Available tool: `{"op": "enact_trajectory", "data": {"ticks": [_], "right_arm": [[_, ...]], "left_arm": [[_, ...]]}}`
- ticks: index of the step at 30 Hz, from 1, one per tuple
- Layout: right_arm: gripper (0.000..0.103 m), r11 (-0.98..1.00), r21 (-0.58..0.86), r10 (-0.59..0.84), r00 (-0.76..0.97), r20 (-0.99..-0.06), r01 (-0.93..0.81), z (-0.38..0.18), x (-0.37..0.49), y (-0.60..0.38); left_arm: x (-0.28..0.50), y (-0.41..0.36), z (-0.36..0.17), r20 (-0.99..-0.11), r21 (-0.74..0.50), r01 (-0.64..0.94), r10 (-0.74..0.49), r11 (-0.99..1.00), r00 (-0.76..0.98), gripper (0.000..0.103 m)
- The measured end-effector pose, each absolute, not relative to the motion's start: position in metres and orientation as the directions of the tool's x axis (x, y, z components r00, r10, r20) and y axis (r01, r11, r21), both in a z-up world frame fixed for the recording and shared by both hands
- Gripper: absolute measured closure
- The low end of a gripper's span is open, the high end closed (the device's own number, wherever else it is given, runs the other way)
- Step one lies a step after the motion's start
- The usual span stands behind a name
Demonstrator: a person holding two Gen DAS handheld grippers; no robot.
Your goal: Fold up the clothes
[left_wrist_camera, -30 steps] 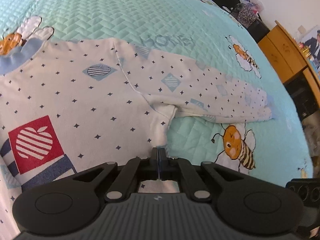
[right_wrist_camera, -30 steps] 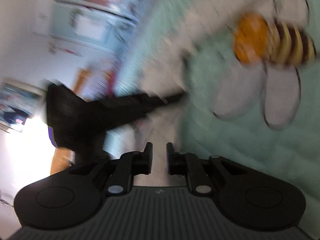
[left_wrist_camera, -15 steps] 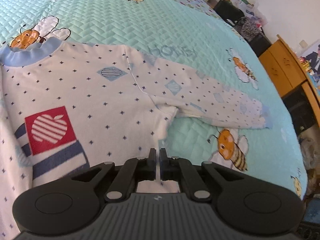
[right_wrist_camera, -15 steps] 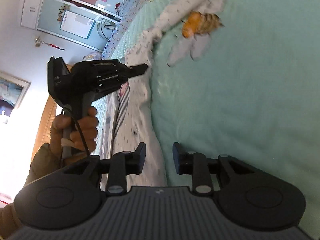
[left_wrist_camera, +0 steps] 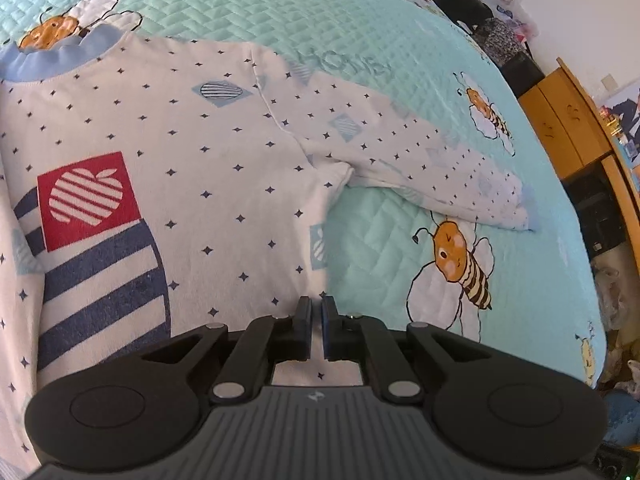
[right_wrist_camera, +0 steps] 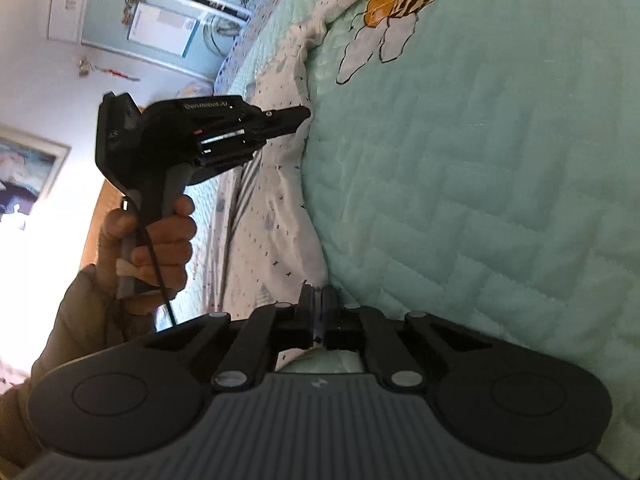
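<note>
A white child's shirt (left_wrist_camera: 192,168) with small dark stars, a red apple patch and navy stripes lies flat on the bed. Its sleeve (left_wrist_camera: 420,160) stretches out to the right. My left gripper (left_wrist_camera: 316,308) is shut on the shirt's side edge below the armpit. In the right wrist view the shirt (right_wrist_camera: 280,184) runs along the quilt, and my right gripper (right_wrist_camera: 318,300) is shut on its edge near the hem. The left gripper (right_wrist_camera: 302,114) also shows there, held in a hand, its tip on the shirt's edge.
The bed is covered by a mint quilt (left_wrist_camera: 400,264) with bee prints. A wooden cabinet (left_wrist_camera: 568,120) and dark bags (left_wrist_camera: 480,12) stand beyond the bed's right edge. A glass-door cupboard (right_wrist_camera: 160,20) stands against the wall in the right wrist view.
My right gripper swung over to the shirt's edge and closed on it. My left gripper stayed shut on the side edge, and the shirt now lies flatter and wider in its view.
</note>
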State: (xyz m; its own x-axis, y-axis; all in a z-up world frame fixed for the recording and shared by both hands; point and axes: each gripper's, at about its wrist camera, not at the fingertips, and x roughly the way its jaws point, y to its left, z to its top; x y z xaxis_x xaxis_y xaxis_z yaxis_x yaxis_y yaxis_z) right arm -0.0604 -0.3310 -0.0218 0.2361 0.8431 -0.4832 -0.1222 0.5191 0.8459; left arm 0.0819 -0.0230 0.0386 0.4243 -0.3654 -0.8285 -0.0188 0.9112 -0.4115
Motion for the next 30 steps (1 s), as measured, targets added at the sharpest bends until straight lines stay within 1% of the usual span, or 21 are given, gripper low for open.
{"op": "enact_trajectory", "data": {"ticks": [6, 11, 13, 14, 16, 18, 19, 21, 27, 30], "right_arm": [[0.102, 0.497, 0.866, 0.842, 0.268, -0.469, -0.047, -0.02, -0.087, -0.342], [0.103, 0.527, 0.849, 0.825, 0.269, -0.498, -0.043, -0.02, -0.091, -0.339], [0.103, 0.529, 0.847, 0.822, 0.273, -0.5, -0.041, -0.019, -0.092, -0.339], [0.103, 0.528, 0.848, 0.822, 0.275, -0.499, -0.039, -0.02, -0.091, -0.338], [0.103, 0.527, 0.849, 0.821, 0.28, -0.498, -0.036, -0.021, -0.091, -0.337], [0.103, 0.525, 0.85, 0.823, 0.28, -0.495, -0.039, -0.022, -0.091, -0.337], [0.103, 0.523, 0.851, 0.824, 0.279, -0.493, -0.041, -0.023, -0.091, -0.337], [0.103, 0.52, 0.853, 0.826, 0.278, -0.49, -0.044, -0.024, -0.091, -0.338], [0.103, 0.51, 0.858, 0.835, 0.272, -0.479, -0.054, -0.027, -0.092, -0.339], [0.103, 0.507, 0.86, 0.836, 0.27, -0.477, -0.051, -0.027, -0.093, -0.34]], "left_arm": [[0.083, -0.029, 0.04, -0.835, -0.378, 0.0, -0.341, 0.926, 0.433, 0.098], [0.081, -0.028, 0.041, -0.83, -0.387, -0.01, -0.343, 0.922, 0.44, 0.098], [0.079, -0.029, 0.043, -0.825, -0.387, -0.007, -0.343, 0.922, 0.45, 0.096], [0.077, -0.029, 0.044, -0.82, -0.392, -0.006, -0.346, 0.92, 0.456, 0.093], [0.072, -0.024, 0.048, -0.798, -0.432, -0.015, -0.375, 0.902, 0.472, 0.09], [0.065, -0.014, 0.057, -0.755, -0.487, -0.004, -0.419, 0.873, 0.505, 0.089], [0.062, -0.009, 0.061, -0.734, -0.508, -0.001, -0.432, 0.861, 0.525, 0.086], [0.06, 0.0, 0.067, -0.709, -0.528, -0.025, -0.425, 0.849, 0.562, 0.083], [0.089, 0.011, 0.05, -0.71, -0.575, -0.135, -0.41, 0.807, 0.573, 0.082], [0.092, 0.011, 0.049, -0.674, -0.634, -0.146, -0.449, 0.76, 0.587, 0.082]]}}
